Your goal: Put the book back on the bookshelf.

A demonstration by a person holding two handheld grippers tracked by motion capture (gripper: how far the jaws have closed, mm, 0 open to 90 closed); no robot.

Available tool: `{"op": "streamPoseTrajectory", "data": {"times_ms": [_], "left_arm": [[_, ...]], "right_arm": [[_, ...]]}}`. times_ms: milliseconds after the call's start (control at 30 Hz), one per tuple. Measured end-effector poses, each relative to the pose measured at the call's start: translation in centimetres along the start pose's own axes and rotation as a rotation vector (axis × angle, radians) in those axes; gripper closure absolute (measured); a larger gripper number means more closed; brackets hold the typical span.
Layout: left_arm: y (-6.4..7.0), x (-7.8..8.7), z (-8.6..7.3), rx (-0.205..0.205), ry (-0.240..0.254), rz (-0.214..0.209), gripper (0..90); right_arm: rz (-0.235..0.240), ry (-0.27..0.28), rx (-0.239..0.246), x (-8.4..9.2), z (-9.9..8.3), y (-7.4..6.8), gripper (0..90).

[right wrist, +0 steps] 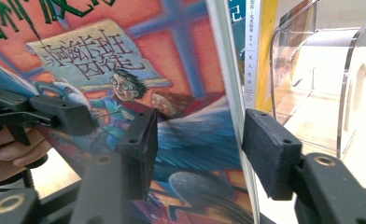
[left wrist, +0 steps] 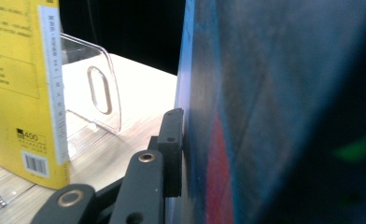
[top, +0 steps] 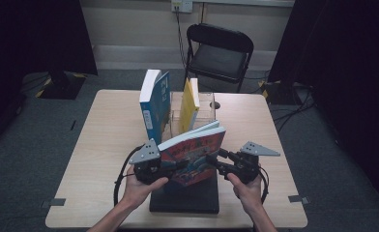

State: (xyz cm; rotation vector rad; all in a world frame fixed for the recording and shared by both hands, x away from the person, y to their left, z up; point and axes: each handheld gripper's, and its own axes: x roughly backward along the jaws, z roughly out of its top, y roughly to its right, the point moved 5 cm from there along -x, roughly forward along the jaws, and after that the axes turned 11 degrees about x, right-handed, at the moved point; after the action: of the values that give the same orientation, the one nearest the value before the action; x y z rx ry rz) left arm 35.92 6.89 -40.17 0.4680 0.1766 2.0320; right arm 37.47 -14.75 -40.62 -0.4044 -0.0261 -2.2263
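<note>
Light wood table carried a clear acrylic book stand w/ blue book & yellow book upright, plus black pad at near edge.

black folding chair, grey floor

Both forearms come in from the near edge, hands wrapped around the grippers; the left gripper points inward to the right, jaws pressed shut on a book; the right gripper points inward to the left, jaws parted.
</note>
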Motion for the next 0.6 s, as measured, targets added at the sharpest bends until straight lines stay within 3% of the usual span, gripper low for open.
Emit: {"op": "streamPoseTrajectory", "data": {"times_ms": [167,300,333,400,600], "left_arm": [[0.13,-0.68,-0.34,-0.027,0.068,0.008,58.1],[-0.04,-0.84,-0.28,-0.012,0.076,0.023,54.1],[-0.16,-0.81,-0.32,-0.011,0.075,0.038,58.7],[-0.73,-0.72,-0.29,0.033,0.078,0.067,71.5],[-0.47,-0.65,-0.33,0.045,0.084,0.101,74.6]], "right_arm": [[-0.009,-0.009,0.008,-0.07,-0.01,-0.05,50.9],[-0.022,-0.012,0.009,-0.23,0.02,-0.02,53.0],[-0.025,-0.012,0.006,-0.30,0.06,-0.03,53.2],[-0.023,-0.011,0.008,-0.36,0.08,-0.03,54.0],[-0.020,-0.012,0.015,-0.42,0.12,-0.06,53.0]]}}
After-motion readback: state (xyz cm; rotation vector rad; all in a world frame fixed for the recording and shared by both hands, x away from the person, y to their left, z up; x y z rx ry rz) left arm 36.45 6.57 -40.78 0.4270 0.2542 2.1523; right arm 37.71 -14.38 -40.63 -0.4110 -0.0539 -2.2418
